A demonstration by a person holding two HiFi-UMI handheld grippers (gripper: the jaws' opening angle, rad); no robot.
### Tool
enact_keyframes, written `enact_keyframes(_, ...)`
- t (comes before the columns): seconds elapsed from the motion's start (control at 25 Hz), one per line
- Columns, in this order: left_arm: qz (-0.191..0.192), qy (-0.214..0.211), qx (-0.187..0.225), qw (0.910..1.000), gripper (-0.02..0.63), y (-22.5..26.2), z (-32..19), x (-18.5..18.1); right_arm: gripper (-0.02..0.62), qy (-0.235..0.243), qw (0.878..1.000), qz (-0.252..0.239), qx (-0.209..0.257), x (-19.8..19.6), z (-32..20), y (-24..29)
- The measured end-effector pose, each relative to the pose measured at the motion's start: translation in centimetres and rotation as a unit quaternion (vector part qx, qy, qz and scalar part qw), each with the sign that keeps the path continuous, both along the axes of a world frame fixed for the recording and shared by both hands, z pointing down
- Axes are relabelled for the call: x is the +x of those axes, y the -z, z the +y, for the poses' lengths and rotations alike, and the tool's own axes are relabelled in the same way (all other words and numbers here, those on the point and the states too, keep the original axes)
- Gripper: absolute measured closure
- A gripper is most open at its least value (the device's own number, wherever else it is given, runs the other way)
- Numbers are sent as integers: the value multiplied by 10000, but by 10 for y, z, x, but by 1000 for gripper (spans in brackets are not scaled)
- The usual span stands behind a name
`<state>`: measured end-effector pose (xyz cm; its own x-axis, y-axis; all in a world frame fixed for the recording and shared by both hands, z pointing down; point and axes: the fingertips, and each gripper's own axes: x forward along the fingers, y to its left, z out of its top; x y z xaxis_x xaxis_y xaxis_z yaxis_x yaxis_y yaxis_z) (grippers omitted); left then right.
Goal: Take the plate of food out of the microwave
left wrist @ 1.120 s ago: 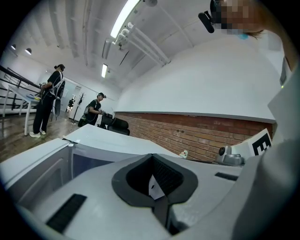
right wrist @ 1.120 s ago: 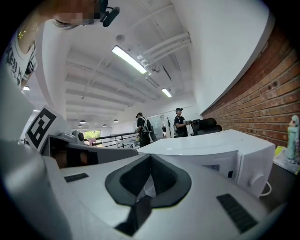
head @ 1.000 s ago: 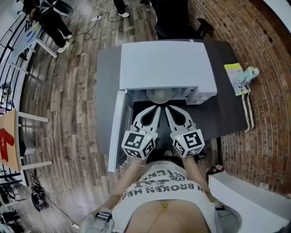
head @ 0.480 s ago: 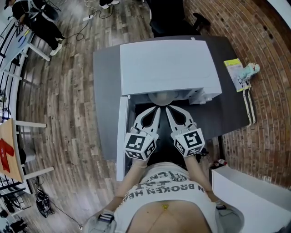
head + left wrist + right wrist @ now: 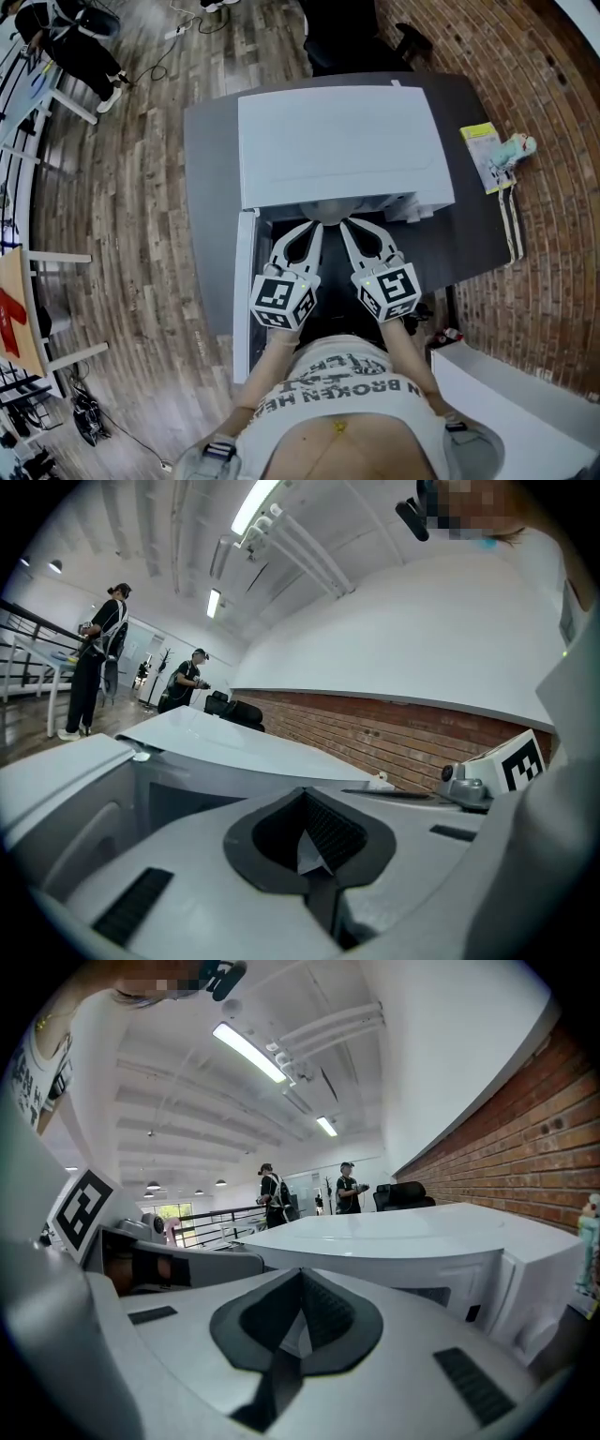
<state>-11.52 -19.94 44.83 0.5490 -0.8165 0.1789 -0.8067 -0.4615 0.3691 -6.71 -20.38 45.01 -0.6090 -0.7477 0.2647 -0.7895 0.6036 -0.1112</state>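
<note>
While only head view shows plate in microwave, left gripper, right gripper fingers clamp its rim.

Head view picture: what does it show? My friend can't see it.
A person's left tongs and right tongs grip a pale plate at the mouth of a white microwave, its door open at the left. It sits on a dark table over wood flooring.

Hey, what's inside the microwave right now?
Only a sliver of a pale rounded thing shows at the open mouth of the microwave, likely the plate. The top panel hides the rest of the cavity from the head view, so any food cannot be seen.
</note>
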Motion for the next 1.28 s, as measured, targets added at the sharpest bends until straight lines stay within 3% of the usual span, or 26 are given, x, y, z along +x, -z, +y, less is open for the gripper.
enact_keyframes(0.52,-262,431,-54,9987,600,-2,-30,16,588,424,9990,-71,-97,28,-30,-1)
enact_keyframes(0.84,-363,581,-196,9975,598,-11,-28,13,588,703,9972,-154,-207,21,-30,-9)
enact_keyframes(1.28,-406,702,-493,9955,600,-38,-33,1,588,648,9964,-23,-552,22,-37,-39)
